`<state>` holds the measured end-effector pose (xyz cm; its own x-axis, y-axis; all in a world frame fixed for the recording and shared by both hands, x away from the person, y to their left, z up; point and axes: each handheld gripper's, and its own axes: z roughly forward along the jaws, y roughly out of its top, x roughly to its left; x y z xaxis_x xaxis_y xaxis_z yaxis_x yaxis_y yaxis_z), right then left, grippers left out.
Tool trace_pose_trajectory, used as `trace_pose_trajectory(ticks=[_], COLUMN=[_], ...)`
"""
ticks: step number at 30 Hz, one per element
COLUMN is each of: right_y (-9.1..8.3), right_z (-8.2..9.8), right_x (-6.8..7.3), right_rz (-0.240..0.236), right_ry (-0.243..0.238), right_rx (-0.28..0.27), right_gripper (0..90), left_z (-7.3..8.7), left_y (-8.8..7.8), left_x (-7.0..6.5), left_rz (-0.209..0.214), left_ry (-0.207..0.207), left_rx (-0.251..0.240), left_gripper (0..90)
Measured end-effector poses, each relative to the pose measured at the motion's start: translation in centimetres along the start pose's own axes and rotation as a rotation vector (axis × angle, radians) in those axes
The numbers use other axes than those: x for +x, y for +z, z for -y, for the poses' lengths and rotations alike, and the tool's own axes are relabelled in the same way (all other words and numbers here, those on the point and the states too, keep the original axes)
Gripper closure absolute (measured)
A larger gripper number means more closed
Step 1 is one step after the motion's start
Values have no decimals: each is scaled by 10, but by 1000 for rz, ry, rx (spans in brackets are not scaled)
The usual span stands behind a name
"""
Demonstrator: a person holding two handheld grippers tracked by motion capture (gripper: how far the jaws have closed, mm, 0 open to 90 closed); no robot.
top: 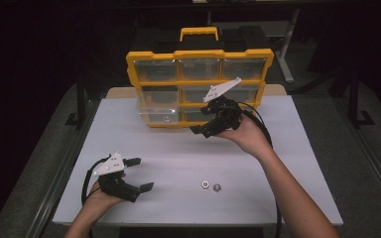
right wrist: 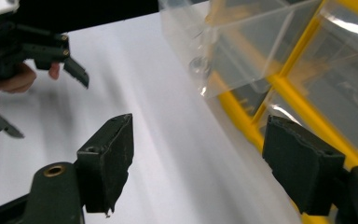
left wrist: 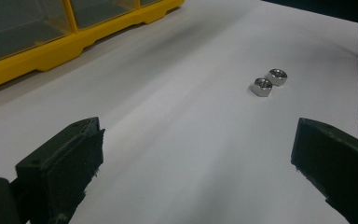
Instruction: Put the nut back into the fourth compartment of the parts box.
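While both grippers' fingers gape empty, pulled-out clear drawer [right wrist: 228,56] just beyond right gripper [right wrist: 214,163].

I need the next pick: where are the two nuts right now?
In the high view the two nuts lie side by side on the white table near its front edge, right of the left tongs and well short of the yellow organizer.

Bare tabletop [top: 178,163] is left free between the grippers — two nuts [top: 211,186] lie near the front edge, and the far side is blocked by the yellow organizer [top: 198,82].
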<state>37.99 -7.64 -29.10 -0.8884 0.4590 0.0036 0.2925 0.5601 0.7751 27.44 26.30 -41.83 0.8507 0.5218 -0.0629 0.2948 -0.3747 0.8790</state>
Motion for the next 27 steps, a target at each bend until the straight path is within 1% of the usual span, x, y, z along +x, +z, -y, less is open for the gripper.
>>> trace_pose_trajectory(ticks=[4,6,7,8,9,10,12,14,15,16,17,20,24,25,27], right_y=[1,3,3,4,5,6,7,9,11,12,12,15,17,18,19], right_z=[10,18,18,20,23,27,32,39,42,45,47,55,64,67,72], right_x=[6,9,9,11,12,12,16,18,20,20,21,25,30,31,34], right_rz=[-11,-9,-9,-13,-13,-11,-24,-28,-25,-27,-31,-39,-45,-47,-51], right_ry=[-2,-9,-9,3,0,-16,17,23,24,13,17,18,19,29,31], right_rx=[9,18,18,20,25,20,19,26,29,32,35,35,41,45,52], right_gripper=[214,210,210,210,205,204,204,204,204,204,204,202,202,202,203], left_z=[0,0,0,1,1,1,1,1,1,1,2,2,2,2,3], left_y=[0,0,0,0,0,1,1,0,1,1,1,0,0,0,0], left_x=[0,0,0,0,0,0,0,1,1,1,0,0,1,1,1], left_rz=[-1,-1,0,0,1,2,4,3,3,3,3,3,3,3,3], left_ry=[-1,0,1,-2,-2,-11,-11,-2,-11,-12,-21,-26,-13,-12,-12], left_rx=[-1,-1,-1,-1,0,-1,-2,-1,-5,-5,-2,-1,7,8,7], left_gripper=[19,19,19,19,19,19,19,19,19,19,20,19,19,19,19])
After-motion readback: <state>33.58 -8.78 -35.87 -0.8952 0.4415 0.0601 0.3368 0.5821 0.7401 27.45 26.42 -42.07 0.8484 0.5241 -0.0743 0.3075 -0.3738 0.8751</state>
